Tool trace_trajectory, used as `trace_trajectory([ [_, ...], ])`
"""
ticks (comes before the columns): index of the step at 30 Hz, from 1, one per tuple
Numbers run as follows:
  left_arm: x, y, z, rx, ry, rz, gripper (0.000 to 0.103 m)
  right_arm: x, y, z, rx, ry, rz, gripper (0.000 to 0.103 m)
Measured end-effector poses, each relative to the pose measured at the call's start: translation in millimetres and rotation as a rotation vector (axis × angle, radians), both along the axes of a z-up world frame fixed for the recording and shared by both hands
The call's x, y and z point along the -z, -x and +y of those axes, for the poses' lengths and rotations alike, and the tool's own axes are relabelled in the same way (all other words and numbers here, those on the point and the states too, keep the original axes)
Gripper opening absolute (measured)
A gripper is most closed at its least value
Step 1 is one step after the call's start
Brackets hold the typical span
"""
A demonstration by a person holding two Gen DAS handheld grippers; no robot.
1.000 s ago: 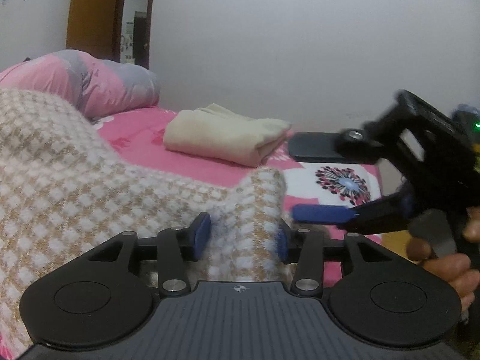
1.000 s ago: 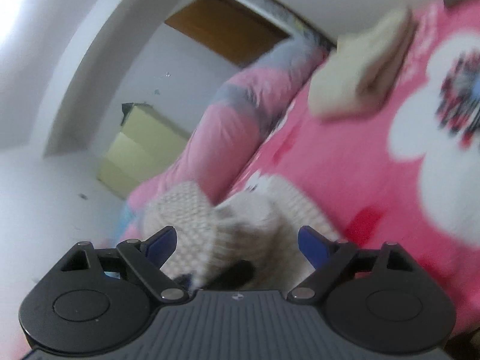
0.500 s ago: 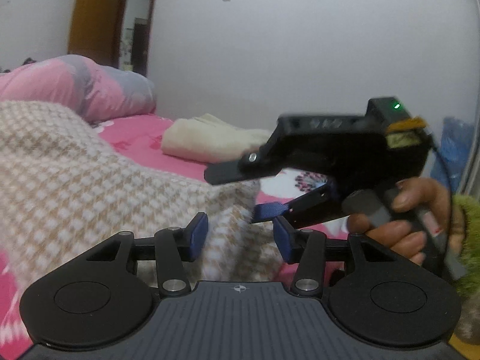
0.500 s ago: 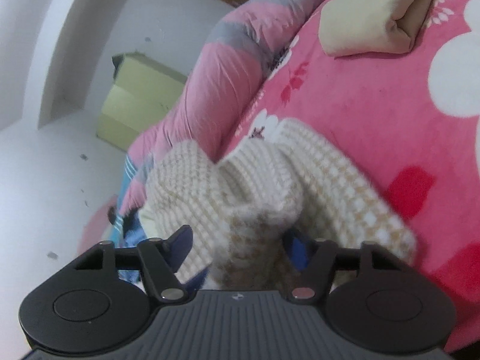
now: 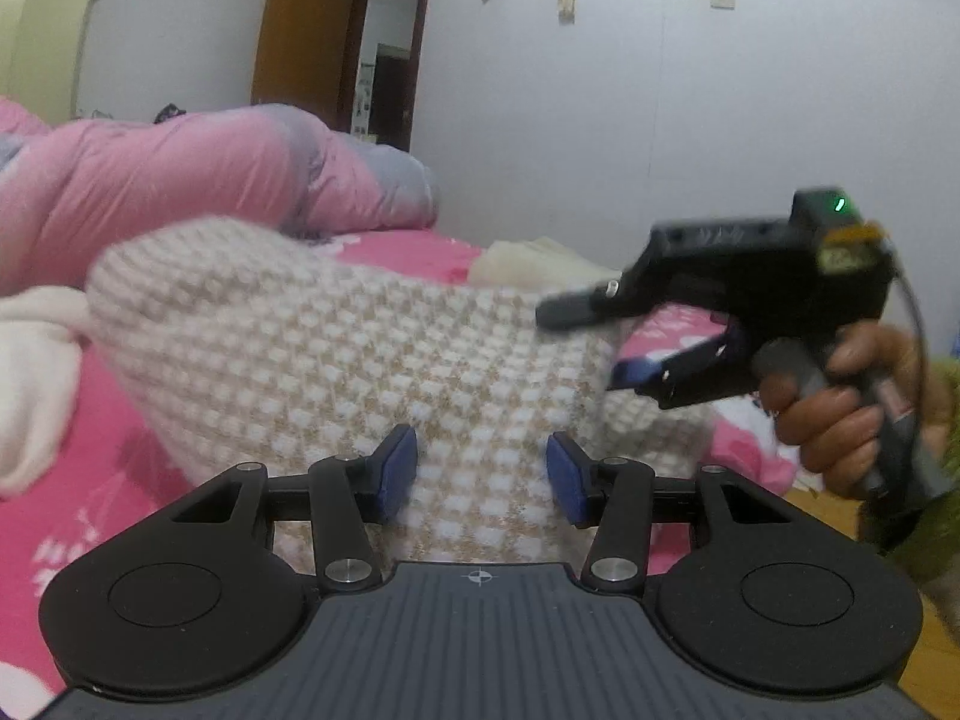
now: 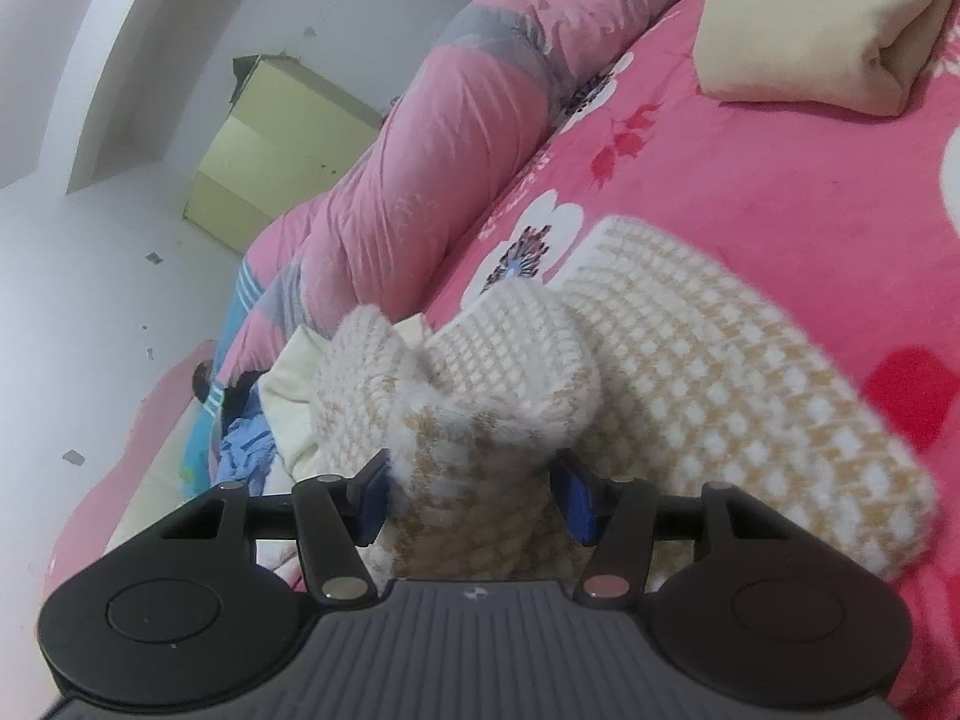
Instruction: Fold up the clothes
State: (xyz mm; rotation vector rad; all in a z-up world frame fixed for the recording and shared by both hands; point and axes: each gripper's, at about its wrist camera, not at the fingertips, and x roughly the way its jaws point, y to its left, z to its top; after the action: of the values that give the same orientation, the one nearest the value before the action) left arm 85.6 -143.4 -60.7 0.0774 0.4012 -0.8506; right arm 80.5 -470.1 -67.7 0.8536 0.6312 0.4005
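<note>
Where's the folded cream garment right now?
In the right wrist view the folded cream garment lies at the upper right on the pink bedsheet, beyond the checked knit sweater and beside the rolled pink quilt.

The left gripper (image 5: pixel 480 471) has a ribbed dark-grey body with a small crosshair mark, flanked by two round black discs; black linkage arms with silver screws carry blue pads (image 5: pixel 397 468); the right gripper (image 6: pixel 474 495) is built the same; seen from the left wrist, its black pistol-shaped housing shows a green light, a yellow label and a dark cable, gripped by a hand (image 5: pixel 852 402).
</note>
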Motion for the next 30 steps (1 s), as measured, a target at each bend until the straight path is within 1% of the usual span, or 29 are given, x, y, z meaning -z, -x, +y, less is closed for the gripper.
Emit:
trace_trajectory([
  [1, 3, 0, -4, 0.008, 0.005, -0.005, 0.048, -1, -2, 2, -0.010, 0.003, 0.003, 0.059],
  [3, 4, 0, -10, 0.041, 0.022, 0.013, 0.048, -4, -7, 8, -0.035, 0.028, 0.003, 0.066],
  [4, 5, -2, -15, 0.065, 0.026, 0.029, 0.048, -5, -10, 12, -0.049, 0.045, 0.001, 0.067],
  [8, 12, 16, -32, 0.121, -0.044, -0.015, 0.048, -3, -29, 23, -0.098, 0.062, 0.002, 0.067],
  [10, 14, 18, -35, 0.126, -0.064, -0.031, 0.049, 0, -37, 28, -0.108, 0.067, 0.002, 0.061],
  [11, 13, 19, -36, 0.123, -0.064, -0.031, 0.049, 1, -40, 31, -0.112, 0.069, 0.002, 0.055],
  [12, 12, 19, -35, 0.118, -0.057, -0.025, 0.049, 0, -39, 33, -0.104, 0.085, -0.006, 0.043],
  [13, 10, 19, -34, 0.112, -0.048, -0.015, 0.048, -3, -37, 34, -0.091, 0.108, -0.018, 0.037],
  [14, 5, 20, -29, 0.105, -0.027, -0.003, 0.048, -5, -35, 35, -0.077, 0.131, -0.030, 0.021],
  [15, 0, 22, -25, 0.097, -0.007, 0.010, 0.048, -8, -31, 34, -0.061, 0.134, -0.046, 0.016],
  [17, -16, 27, -2, 0.055, 0.079, 0.013, 0.048, -9, -21, 23, -0.033, 0.082, -0.071, 0.015],
  [18, -24, 30, 10, 0.034, 0.122, 0.014, 0.049, -9, -16, 19, -0.020, 0.073, -0.079, 0.014],
  [19, -29, 30, 21, -0.013, 0.165, -0.007, 0.050, -9, -11, 16, -0.009, 0.076, -0.087, 0.014],
  [21, -37, 23, 33, -0.121, 0.193, -0.057, 0.054, -8, 0, 12, 0.009, 0.074, -0.104, 0.014],
  [23, -31, 4, 29, -0.208, 0.124, -0.077, 0.055, -10, 11, 10, 0.029, 0.072, -0.131, 0.013],
  [25, -19, -20, 18, -0.260, 0.040, -0.071, 0.053, -15, 25, 9, 0.051, 0.088, -0.176, 0.013],
  [26, -15, -28, 11, -0.267, 0.018, -0.076, 0.054, -19, 33, 9, 0.059, 0.104, -0.199, 0.013],
  [28, -16, -26, 3, -0.256, 0.030, -0.119, 0.054, -22, 47, 6, 0.077, 0.133, -0.231, 0.013],
  [30, -22, -21, -16, -0.227, 0.018, -0.174, 0.054, -20, 59, 1, 0.105, 0.158, -0.238, 0.013],
])
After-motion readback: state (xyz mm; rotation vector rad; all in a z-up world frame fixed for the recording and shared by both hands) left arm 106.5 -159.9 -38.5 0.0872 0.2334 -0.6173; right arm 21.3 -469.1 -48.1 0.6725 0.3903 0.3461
